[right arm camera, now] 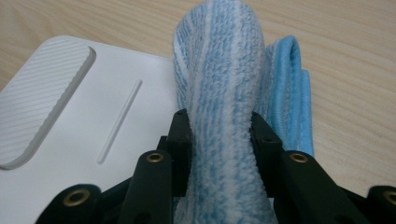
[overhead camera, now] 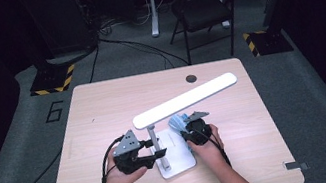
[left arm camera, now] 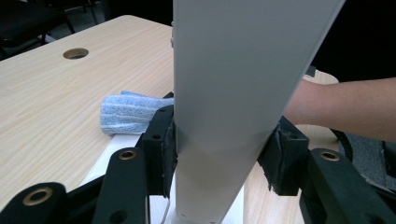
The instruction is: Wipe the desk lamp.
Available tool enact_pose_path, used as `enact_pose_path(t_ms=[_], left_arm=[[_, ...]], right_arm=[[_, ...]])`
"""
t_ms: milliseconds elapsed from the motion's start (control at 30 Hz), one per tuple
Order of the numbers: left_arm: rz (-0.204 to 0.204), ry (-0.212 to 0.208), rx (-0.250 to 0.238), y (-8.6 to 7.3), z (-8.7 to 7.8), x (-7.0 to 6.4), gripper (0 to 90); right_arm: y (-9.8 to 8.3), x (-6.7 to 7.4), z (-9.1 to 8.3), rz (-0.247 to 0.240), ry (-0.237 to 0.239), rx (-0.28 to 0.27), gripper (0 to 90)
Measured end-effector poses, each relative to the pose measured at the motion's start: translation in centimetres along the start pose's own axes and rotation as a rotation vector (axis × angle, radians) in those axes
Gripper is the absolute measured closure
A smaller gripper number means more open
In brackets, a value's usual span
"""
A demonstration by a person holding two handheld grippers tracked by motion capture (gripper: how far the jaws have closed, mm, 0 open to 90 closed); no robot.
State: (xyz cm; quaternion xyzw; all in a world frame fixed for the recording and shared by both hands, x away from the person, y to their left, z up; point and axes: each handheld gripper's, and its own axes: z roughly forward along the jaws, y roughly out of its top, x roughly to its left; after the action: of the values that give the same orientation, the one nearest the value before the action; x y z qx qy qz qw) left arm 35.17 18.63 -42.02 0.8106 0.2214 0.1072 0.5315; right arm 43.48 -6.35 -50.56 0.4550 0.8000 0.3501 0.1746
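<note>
A white desk lamp stands near the table's front middle, with a flat base [overhead camera: 178, 152], a grey upright post [overhead camera: 157, 146] and a long white head bar [overhead camera: 185, 99] slanting up to the right. My left gripper [overhead camera: 152, 150] is shut on the post [left arm camera: 224, 140], its pads [left arm camera: 164, 149] pressed to both sides. A folded blue and white cloth [right arm camera: 224, 107] lies over the base's far right corner [overhead camera: 179, 120]. My right gripper [right arm camera: 220, 140] is shut on the cloth, pinching its fold just above the base [right arm camera: 84, 116].
The wooden table [overhead camera: 103, 107] has a round cable hole [overhead camera: 191, 78] at its far edge. A folding chair [overhead camera: 204, 5] and cables stand on the floor beyond. Bare tabletop lies to the left, right and behind the lamp.
</note>
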Motion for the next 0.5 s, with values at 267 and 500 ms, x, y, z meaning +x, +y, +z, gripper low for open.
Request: enact_pose_path(t_ms=[267, 500], left_arm=[[0.007, -0.001, 0.008, 0.0, -0.05, 0.01, 51.7], [0.001, 0.0, 0.011, 0.0, 0.0, -0.1, 51.8]], right_arm=[[-0.35, 0.38, -0.39, -0.003, 0.003, 0.001, 67.6], [-0.8, 0.4, -0.88, -0.01, 0.017, 0.005, 67.6]])
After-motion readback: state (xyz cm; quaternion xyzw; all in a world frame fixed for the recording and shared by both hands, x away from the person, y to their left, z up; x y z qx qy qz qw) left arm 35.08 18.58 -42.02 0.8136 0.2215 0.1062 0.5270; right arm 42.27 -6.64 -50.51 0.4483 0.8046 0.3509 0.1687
